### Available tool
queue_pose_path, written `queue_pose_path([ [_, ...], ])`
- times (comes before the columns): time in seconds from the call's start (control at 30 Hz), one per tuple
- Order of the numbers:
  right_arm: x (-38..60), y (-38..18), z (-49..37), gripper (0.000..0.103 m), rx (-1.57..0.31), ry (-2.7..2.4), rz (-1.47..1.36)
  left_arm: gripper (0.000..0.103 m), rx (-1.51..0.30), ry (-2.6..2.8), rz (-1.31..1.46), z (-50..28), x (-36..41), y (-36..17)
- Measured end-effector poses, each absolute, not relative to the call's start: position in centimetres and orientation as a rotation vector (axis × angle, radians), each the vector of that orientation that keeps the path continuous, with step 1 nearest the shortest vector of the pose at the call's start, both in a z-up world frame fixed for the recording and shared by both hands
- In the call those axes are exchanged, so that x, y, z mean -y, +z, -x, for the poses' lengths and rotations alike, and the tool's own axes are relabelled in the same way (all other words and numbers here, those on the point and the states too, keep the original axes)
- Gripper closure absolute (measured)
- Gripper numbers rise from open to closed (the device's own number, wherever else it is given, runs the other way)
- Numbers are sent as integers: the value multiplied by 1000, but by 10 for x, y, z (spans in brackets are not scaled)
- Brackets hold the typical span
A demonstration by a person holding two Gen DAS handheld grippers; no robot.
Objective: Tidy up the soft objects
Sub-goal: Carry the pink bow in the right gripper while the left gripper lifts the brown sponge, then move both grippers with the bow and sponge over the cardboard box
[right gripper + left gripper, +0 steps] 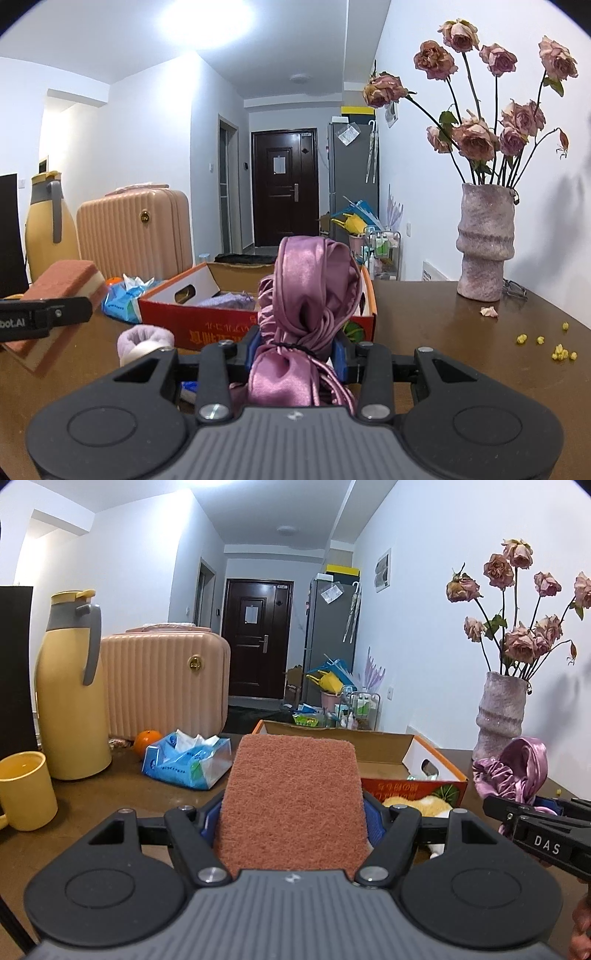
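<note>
Left gripper (291, 812) raised above the table, jaws clamped on either side of a reddish-brown sponge (291, 805) standing up between the blue pads (375, 821). Right gripper (295, 354) level with it, jaws pressed against a bundled purple satin cloth (306, 310) rising from between the fingers. Both pointed toward 12 o'clock. From the left wrist view, right gripper at 3 o'clock, close alongside; from the right wrist view, left gripper at 9 o'clock. Sliver of a hand (580, 930) visible at 4 o'clock in the left view.
</note>
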State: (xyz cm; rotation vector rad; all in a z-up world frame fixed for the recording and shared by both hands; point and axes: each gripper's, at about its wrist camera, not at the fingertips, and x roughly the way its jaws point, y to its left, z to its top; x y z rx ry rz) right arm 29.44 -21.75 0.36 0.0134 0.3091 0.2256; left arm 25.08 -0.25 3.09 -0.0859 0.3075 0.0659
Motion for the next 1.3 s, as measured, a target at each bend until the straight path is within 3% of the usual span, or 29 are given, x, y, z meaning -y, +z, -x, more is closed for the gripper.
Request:
queue_pose_path([
  [1.3,212,29,-390,66,-257,187,-51,31,-261,95,146,-356,0,56],
])
